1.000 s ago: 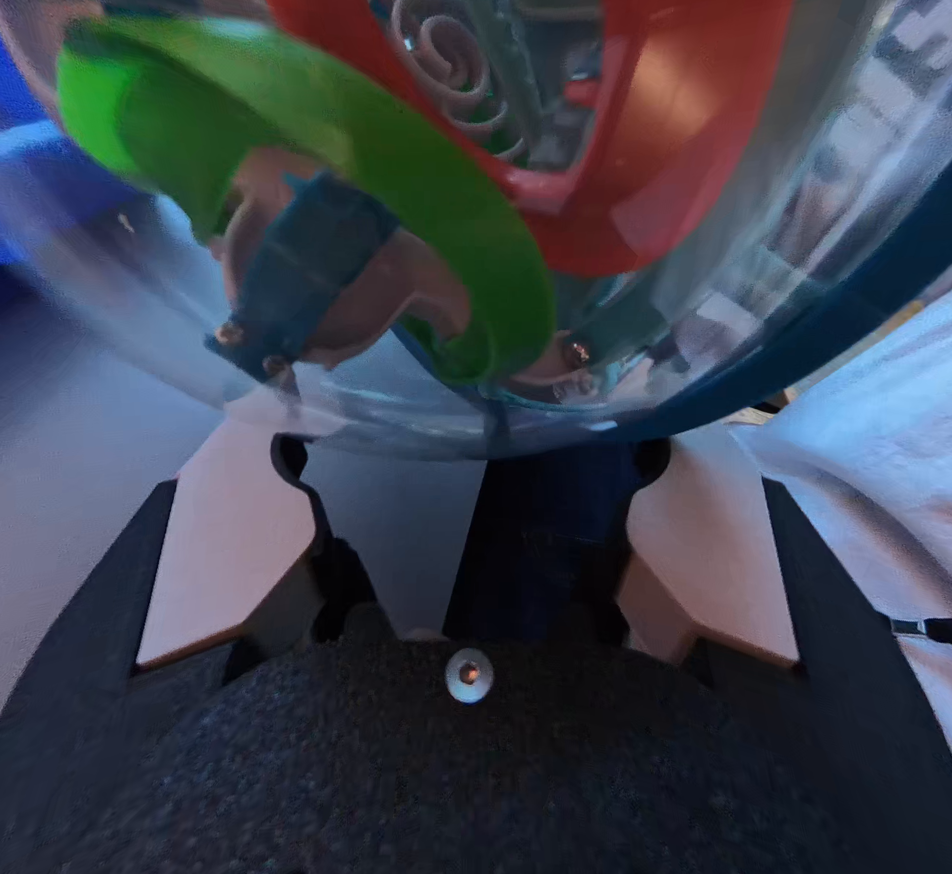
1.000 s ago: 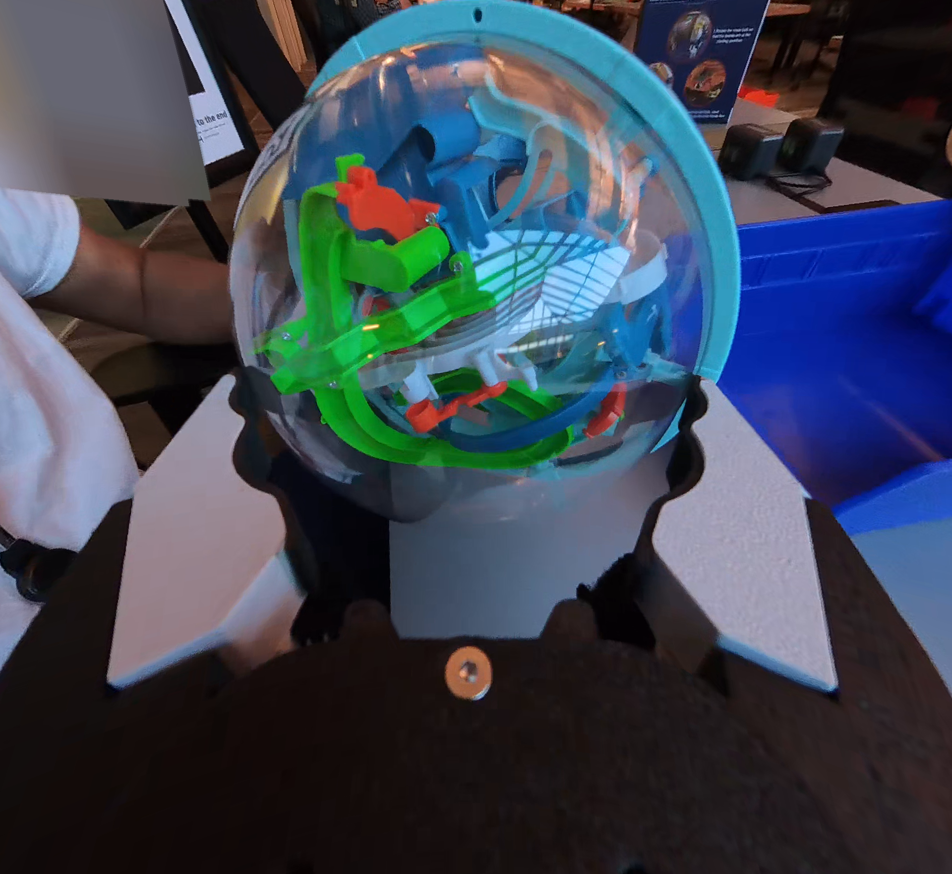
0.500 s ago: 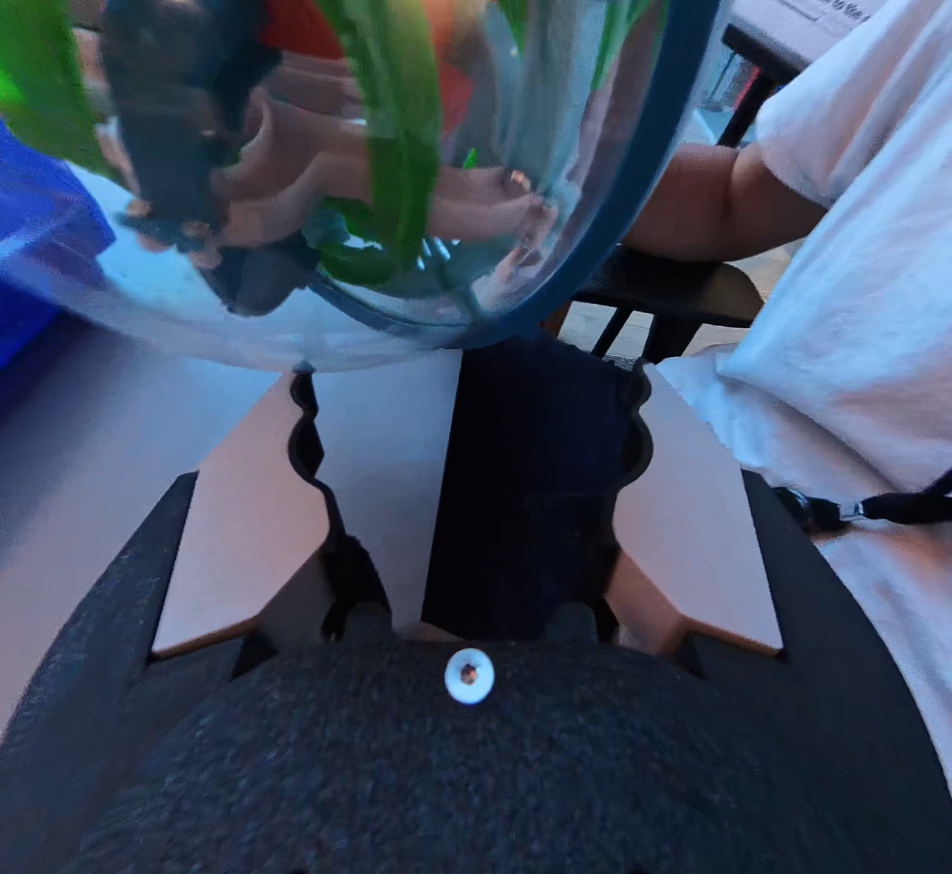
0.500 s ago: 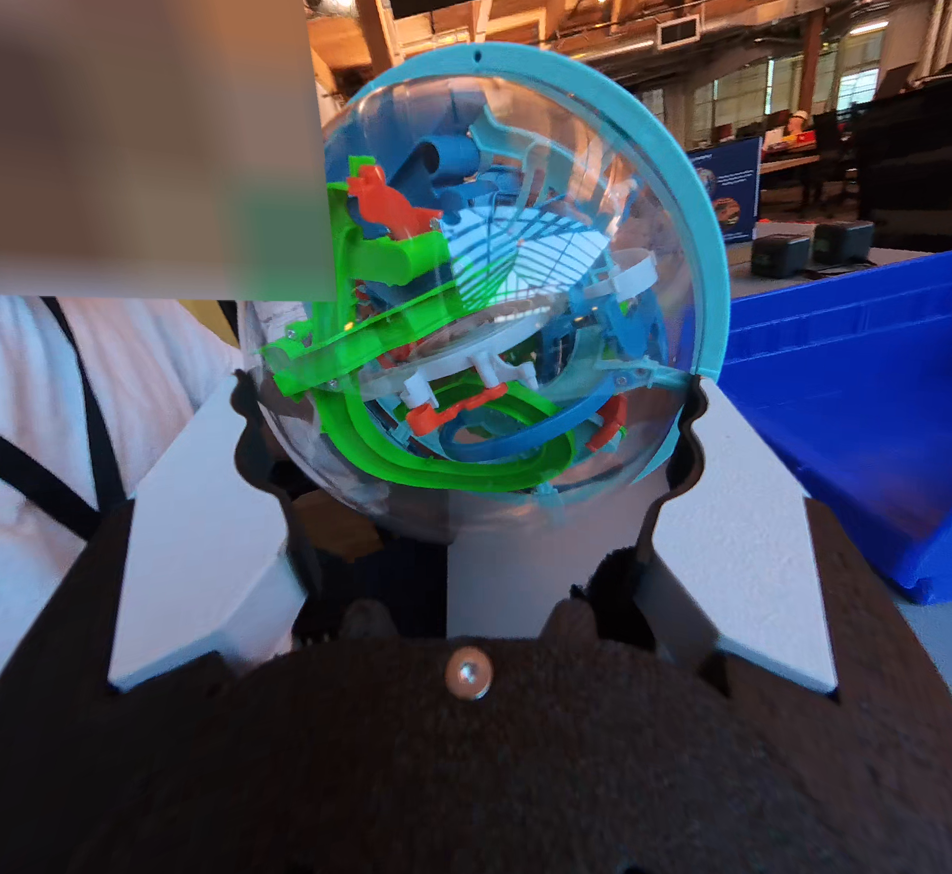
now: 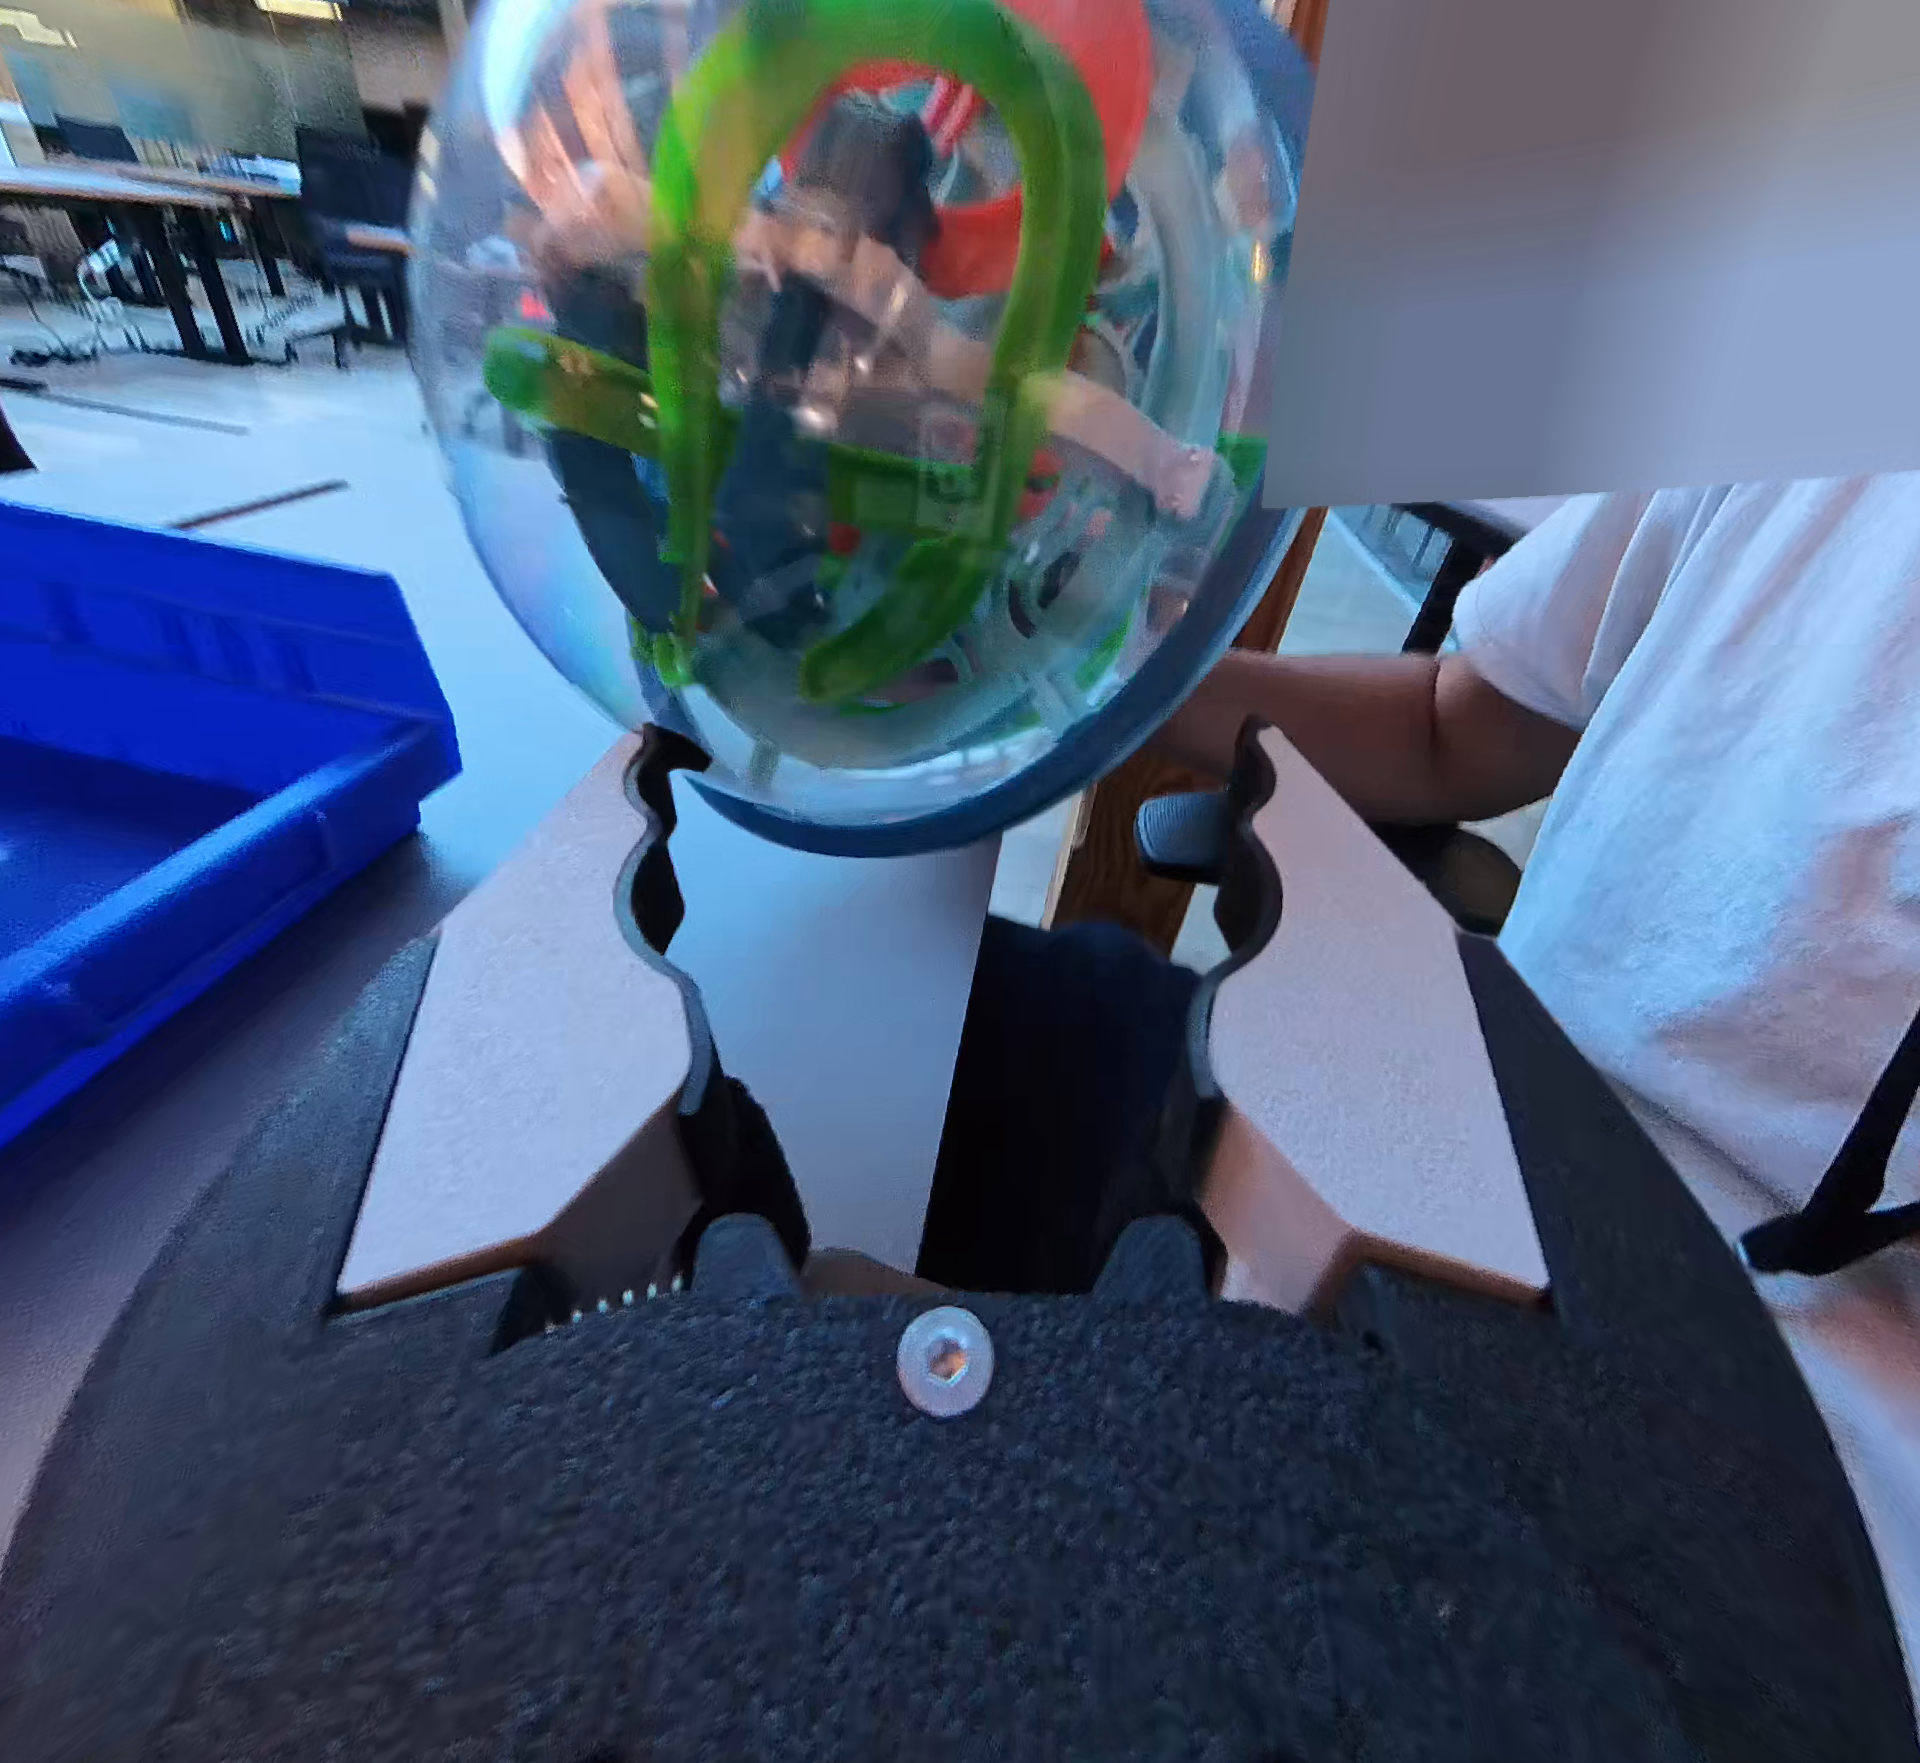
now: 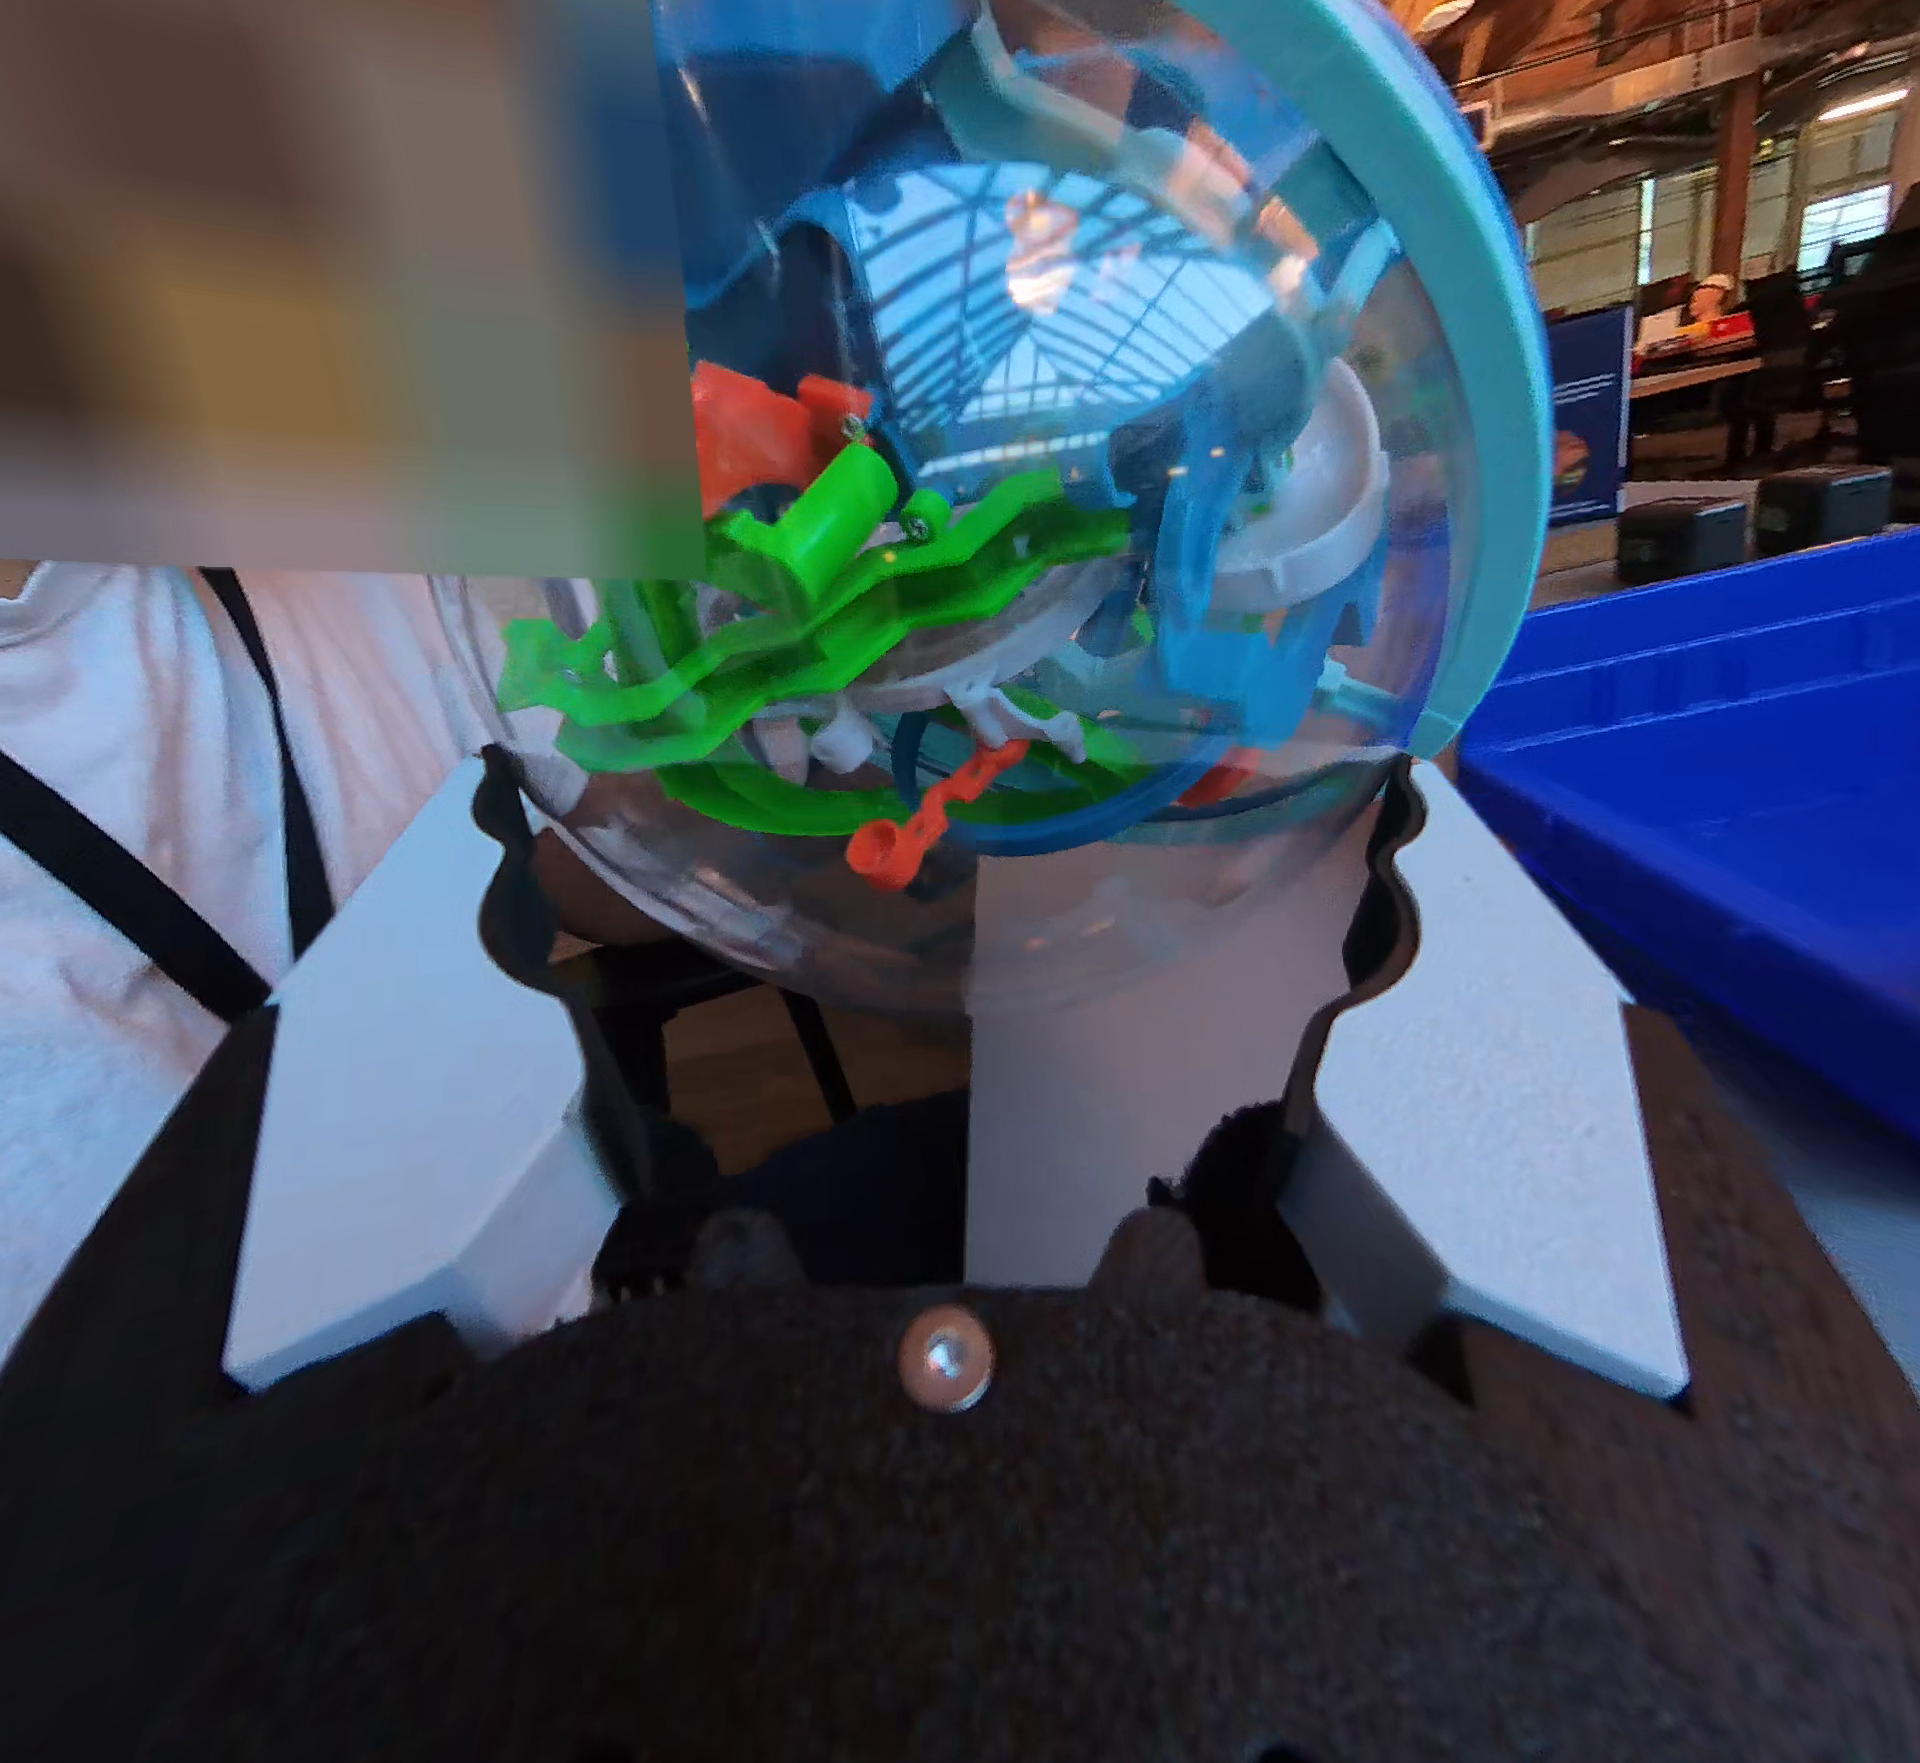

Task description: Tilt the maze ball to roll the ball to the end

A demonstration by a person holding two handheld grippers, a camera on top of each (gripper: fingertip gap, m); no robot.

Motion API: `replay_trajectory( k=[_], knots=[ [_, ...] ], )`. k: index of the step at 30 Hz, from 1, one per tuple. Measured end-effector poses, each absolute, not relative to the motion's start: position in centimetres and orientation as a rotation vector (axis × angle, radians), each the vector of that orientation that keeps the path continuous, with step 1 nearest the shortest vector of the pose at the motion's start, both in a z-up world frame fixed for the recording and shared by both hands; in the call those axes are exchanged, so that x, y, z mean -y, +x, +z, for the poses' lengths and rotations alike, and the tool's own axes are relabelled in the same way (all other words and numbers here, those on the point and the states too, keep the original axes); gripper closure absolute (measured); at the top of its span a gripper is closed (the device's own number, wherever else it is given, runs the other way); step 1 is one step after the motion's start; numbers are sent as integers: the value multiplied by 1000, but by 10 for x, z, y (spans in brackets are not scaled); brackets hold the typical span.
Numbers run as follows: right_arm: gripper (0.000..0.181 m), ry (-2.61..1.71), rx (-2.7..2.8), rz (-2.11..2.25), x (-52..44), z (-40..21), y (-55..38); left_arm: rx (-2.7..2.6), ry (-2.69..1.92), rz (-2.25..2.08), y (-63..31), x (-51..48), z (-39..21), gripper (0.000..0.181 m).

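Note:
The maze ball [image 6: 1039, 466] is a clear sphere with a light blue ring and green, orange, blue and white tracks inside. My right gripper [image 6: 945, 778] is shut on it, one finger on each lower side, and holds it in the air, tilted. In the left wrist view the maze ball [image 5: 852, 342] hangs just beyond my left gripper [image 5: 951, 757], which is open. Its left fingertip [image 5: 655, 757] is at the sphere's lower edge and its right fingertip stands apart from it. I cannot make out the small rolling ball inside.
A blue plastic bin [image 5: 208, 778] sits on the grey table [image 5: 842, 986], also in the right wrist view [image 6: 1714, 778]. A person in a white shirt [image 5: 1714, 778] is close behind the ball. Two black boxes [image 6: 1683, 539] stand beyond the bin.
The right gripper has tipped the ball upward and toward the person, still holding it. The left gripper has drawn back, so the ball now shows smaller and whole in its view.

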State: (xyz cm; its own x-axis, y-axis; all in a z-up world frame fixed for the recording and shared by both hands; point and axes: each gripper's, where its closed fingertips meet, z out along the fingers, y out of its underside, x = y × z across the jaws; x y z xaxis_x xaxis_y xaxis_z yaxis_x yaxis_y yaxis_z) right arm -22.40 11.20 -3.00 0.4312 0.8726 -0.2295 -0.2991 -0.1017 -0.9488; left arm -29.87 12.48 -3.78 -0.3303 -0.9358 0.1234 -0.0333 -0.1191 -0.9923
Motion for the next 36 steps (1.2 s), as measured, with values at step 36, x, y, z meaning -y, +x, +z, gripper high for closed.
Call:
replay_trajectory(
  k=[36],
  knots=[
    [30,-1456,621,1353,-115,16,-236,-1430,-1291,-1727,-269,-92,-59,26]
  ],
)
